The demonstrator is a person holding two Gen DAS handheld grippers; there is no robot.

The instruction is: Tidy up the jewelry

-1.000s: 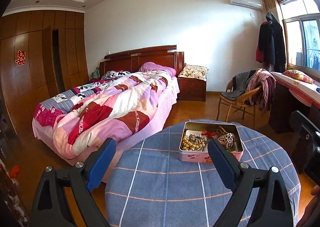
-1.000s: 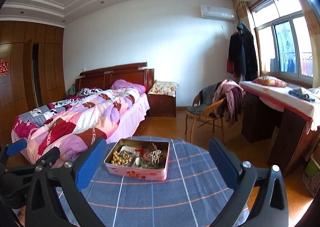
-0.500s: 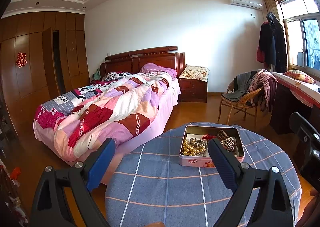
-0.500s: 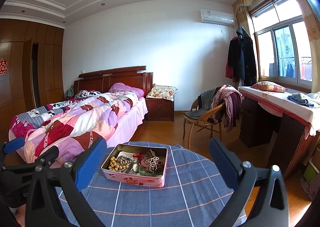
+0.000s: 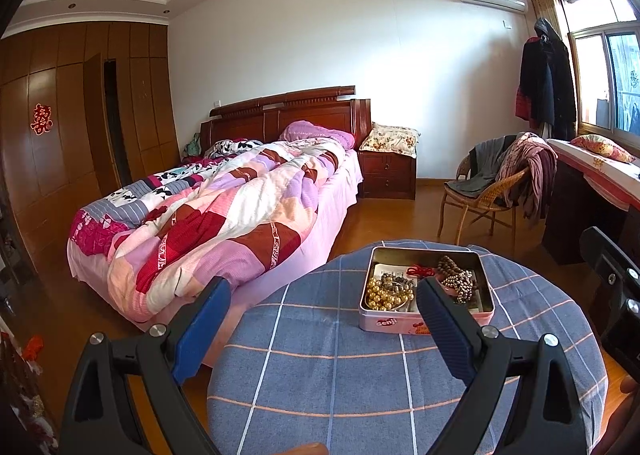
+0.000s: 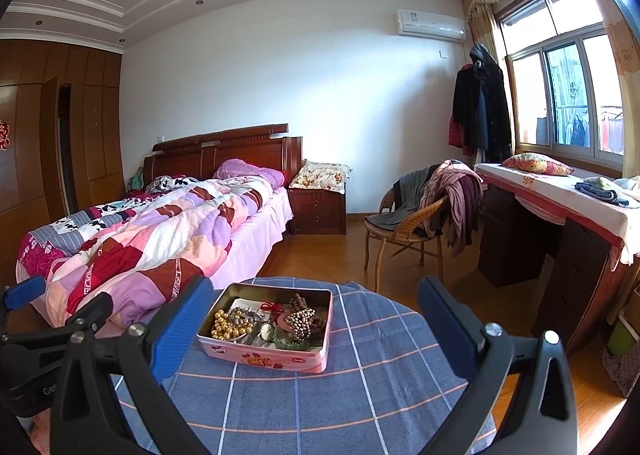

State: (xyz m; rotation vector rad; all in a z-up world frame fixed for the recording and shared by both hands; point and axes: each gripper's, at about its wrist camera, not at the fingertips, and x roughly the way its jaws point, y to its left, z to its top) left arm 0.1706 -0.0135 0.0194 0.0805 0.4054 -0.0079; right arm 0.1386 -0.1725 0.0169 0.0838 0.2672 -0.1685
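Note:
A pink tin box (image 5: pixel 386 323) (image 6: pixel 280 361) sits open on a round table with a blue checked cloth (image 5: pixel 320 379) (image 6: pixel 360 395). It holds gold beads (image 5: pixel 382 295) (image 6: pixel 228 325), brown bead strings (image 5: pixel 456 275) (image 6: pixel 302 319), a red cord (image 6: pixel 272 307) and other small pieces. My left gripper (image 5: pixel 323 297) is open and empty, near and left of the box. My right gripper (image 6: pixel 313 301) is open and empty, above the box from the near side. The left gripper also shows in the right wrist view (image 6: pixel 56 319).
A bed with a patchwork quilt (image 5: pixel 224 215) (image 6: pixel 140 239) stands left of the table. A wicker chair with clothes (image 5: pixel 492 183) (image 6: pixel 420 211), a desk (image 6: pixel 560 223) under the window and a nightstand (image 5: pixel 388 175) stand beyond.
Both grippers have drawn back and risen a little, so the table and box sit lower and farther in both views. Both stay open.

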